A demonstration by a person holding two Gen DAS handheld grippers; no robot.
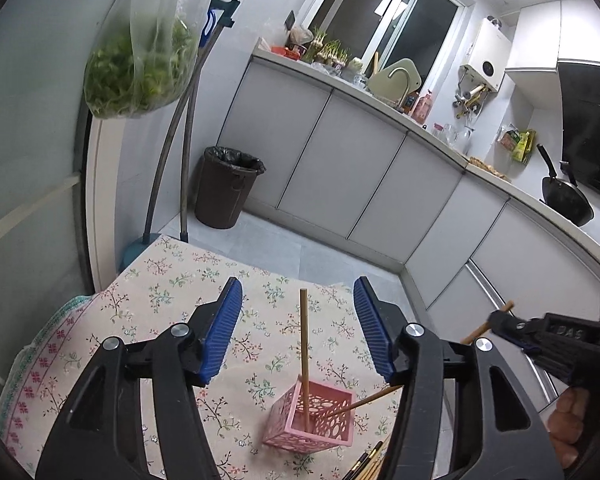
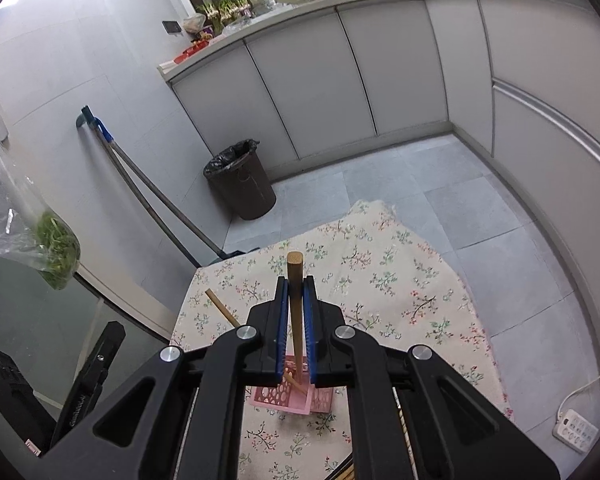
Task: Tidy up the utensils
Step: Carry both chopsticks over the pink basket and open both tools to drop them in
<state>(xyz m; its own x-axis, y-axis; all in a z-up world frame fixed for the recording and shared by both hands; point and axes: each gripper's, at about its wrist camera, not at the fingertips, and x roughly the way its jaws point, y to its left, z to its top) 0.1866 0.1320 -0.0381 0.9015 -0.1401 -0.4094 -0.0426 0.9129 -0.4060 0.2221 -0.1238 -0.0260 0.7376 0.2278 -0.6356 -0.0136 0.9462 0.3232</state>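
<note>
So the left gripper (image 1: 298, 328) has its blue-padded jaws spread wide with nothing pinched between them, hanging over a table covered in a cream floral-print tablecloth (image 1: 172, 280). Below it sits a small pink perforated plastic basket (image 1: 311, 416), and there's a thin wooden chopstick (image 1: 304, 352) standing pretty much upright in it, plus a second wooden chopstick (image 1: 370, 398) leaning out toward the right. A few more dark-tipped chopsticks (image 1: 370, 462) lie on the cloth just beside the basket, at the bottom edge.

The right gripper (image 2: 296, 316) is clenched tight on a thicker round wooden stick (image 2: 295, 300), held right above the same pink basket (image 2: 280, 398). The stick's top end pokes out past the fingertips. Can't tell whether its lower end is touching the basket.
</note>
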